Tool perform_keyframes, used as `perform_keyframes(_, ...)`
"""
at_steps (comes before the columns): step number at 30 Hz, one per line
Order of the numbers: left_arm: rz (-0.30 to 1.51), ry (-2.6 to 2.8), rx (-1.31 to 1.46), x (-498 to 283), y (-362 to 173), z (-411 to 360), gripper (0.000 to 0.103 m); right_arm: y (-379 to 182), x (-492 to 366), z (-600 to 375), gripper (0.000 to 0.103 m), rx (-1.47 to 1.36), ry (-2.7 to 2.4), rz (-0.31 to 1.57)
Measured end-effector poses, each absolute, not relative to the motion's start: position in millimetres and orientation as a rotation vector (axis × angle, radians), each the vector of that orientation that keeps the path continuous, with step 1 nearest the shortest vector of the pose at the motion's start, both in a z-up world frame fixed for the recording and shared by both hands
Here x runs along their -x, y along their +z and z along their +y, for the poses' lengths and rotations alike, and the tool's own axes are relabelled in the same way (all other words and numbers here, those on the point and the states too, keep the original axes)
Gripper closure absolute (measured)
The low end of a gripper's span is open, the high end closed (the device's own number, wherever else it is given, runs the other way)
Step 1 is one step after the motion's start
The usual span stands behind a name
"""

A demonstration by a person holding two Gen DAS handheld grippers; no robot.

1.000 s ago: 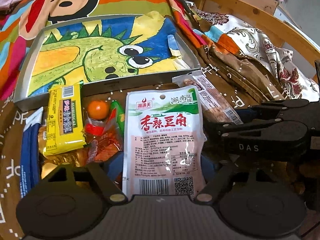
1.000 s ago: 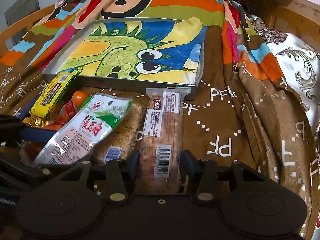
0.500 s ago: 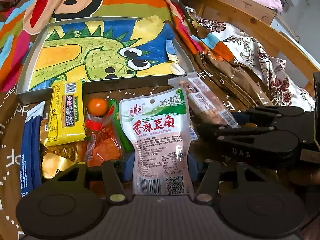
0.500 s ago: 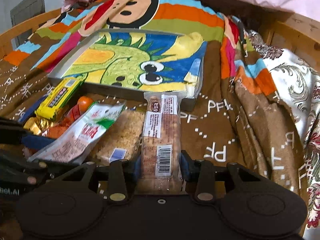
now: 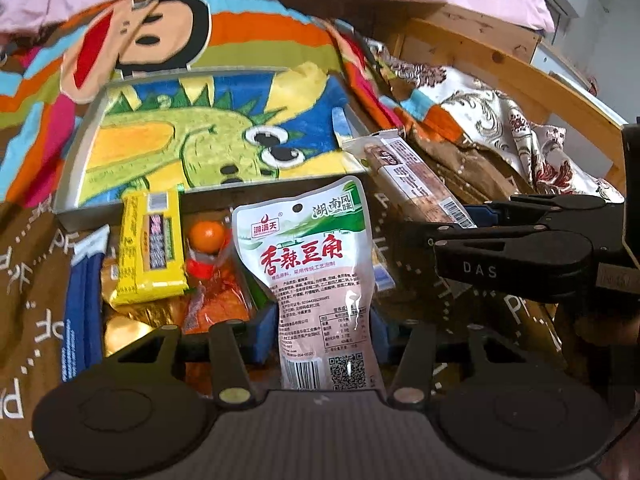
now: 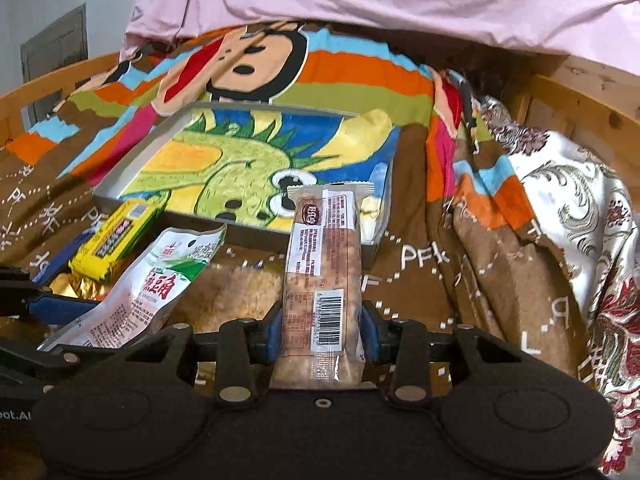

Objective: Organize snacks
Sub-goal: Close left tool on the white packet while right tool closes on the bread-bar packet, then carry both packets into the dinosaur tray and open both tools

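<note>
- The left gripper [image 5: 320,336] is clamped on the lower part of the tofu pouch [image 5: 308,264]; the pouch stands up between the blue pads and leans forward from them.
- The right gripper [image 6: 320,332] is clamped on the long bar pack [image 6: 320,280], near its barcode end; the far end points toward the tray [image 6: 248,232].
- Both packs look light and soft. I think the film is slippery, so a hold low on the pack lets the top bend or swing; a hold nearer to the middle would be more steady.
- The tray with the dinosaur picture lies just ahead of both tongs. Its near wall is a low edge, and the packs must pass over it.
- Below and to the left of the left tongs lie the yellow pack [image 5: 150,244], a small orange ball [image 5: 207,236] and a red-orange packet [image 5: 218,300], close together.
- The two tongs are near each other, so the room between them is narrow. To the right of the right tongs the blanket [image 6: 420,280] is open.
</note>
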State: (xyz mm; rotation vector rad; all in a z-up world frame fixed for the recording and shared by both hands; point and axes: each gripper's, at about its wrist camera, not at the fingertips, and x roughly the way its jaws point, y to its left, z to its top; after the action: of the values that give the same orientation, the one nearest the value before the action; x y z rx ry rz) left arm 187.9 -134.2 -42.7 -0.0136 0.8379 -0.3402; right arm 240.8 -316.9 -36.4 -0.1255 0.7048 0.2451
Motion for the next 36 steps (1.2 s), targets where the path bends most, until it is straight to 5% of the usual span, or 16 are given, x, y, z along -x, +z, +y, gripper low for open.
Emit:
perform_keyframes(19,0.599,-0.222,0.153,-245.3,-5.5,-117.3,0.050,-23.6,-277.0,-306.5,0.065,-0.007,0.190,0.419)
perform_keyframes(21,0.592,-0.194,0.177,-264.9,-6.2,-113.4,0.050,-28.3,-289.3,-301.6,0.103,-0.001,0.190,0.415)
perform_keyframes(28,0.604,-0.115,0.236,-307.1,-18.5,-99.9,0.050,-55.3,-313.8,-289.0,0.093,0.064,0.199,0.455)
perform_keyframes(31,0.609,-0.114,0.230,-314.1,-24.2,-97.4,0.050,-56.3,-315.1,-284.8,0.080,0.073,0.217,0.442)
perform_keyframes(36,0.635,-0.117,0.221,-325.3,-32.5,-99.2,0.050,-65.0,-333.0,-280.9,0.080,0.072,0.218,0.464)
